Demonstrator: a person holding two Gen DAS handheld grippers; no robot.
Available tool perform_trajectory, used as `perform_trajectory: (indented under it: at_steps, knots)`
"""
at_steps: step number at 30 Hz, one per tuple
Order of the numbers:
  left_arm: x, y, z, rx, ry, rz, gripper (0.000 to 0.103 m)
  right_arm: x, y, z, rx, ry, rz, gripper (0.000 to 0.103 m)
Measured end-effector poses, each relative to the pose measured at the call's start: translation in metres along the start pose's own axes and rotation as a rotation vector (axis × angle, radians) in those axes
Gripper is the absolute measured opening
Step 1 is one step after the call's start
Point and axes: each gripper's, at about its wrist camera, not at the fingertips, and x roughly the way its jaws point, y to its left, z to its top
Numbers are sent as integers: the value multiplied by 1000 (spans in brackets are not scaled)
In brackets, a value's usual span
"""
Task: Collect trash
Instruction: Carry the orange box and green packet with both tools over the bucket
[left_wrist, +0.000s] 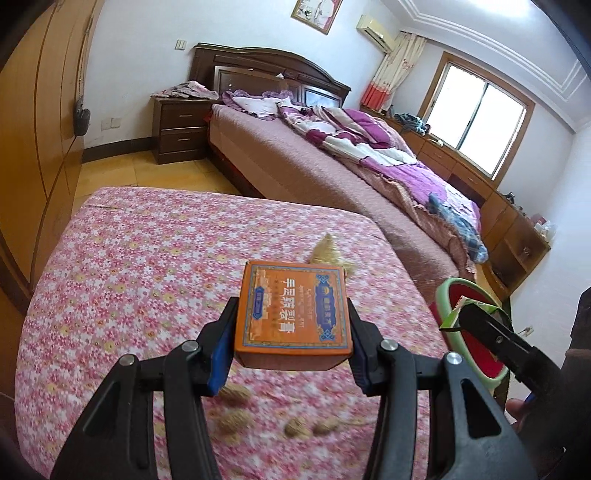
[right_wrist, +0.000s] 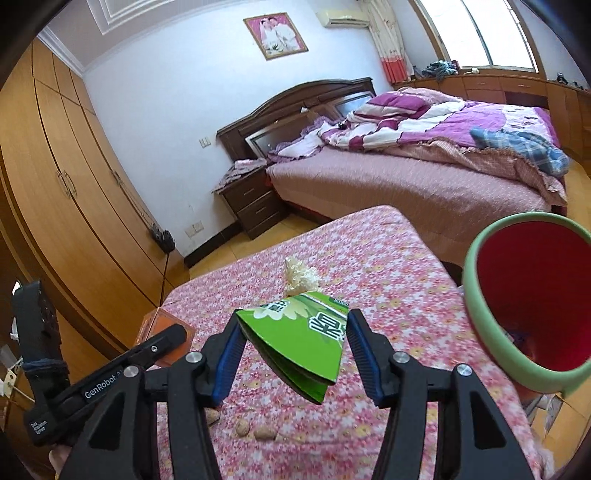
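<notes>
Above the floral tablecloth (left_wrist: 147, 258), left gripper (left_wrist: 291, 328) clamps an orange box (left_wrist: 291, 314); right gripper (right_wrist: 291, 347) clamps a flattened green carton (right_wrist: 299, 332). Both should stay pinched until over the green-rimmed bin (right_wrist: 476, 306).

I read this as home bedroom. Double bed (left_wrist: 295, 155) with dark carved headboard (right_wrist: 295, 107), rumpled purple quilt (right_wrist: 424, 118) on it. Matching nightstand (left_wrist: 181, 129) beside bed. Framed portrait (right_wrist: 276, 35) on wall above, air conditioner (left_wrist: 375, 31) near curtained window (left_wrist: 476, 110). Wooden wardrobe (right_wrist: 66, 177) fills one wall. Low cabinets (left_wrist: 509, 221) run under window. Near me, floral-print covered surface (left_wrist: 147, 266).
</notes>
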Motion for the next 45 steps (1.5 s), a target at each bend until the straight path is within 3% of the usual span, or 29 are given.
perform_trajectory:
  at_steps: [22, 32, 45]
  knots:
    - [-30, -82, -20, 106, 32, -104, 53, -95, -63, -6, 111, -139, -60, 58]
    - [-14, -123, -21, 184, 60, -153, 53, -112, -95, -8, 168, -180, -119, 58]
    - [38, -187, -26, 303, 129, -221, 53, -116, -165, -10, 281, -191, -216, 58]
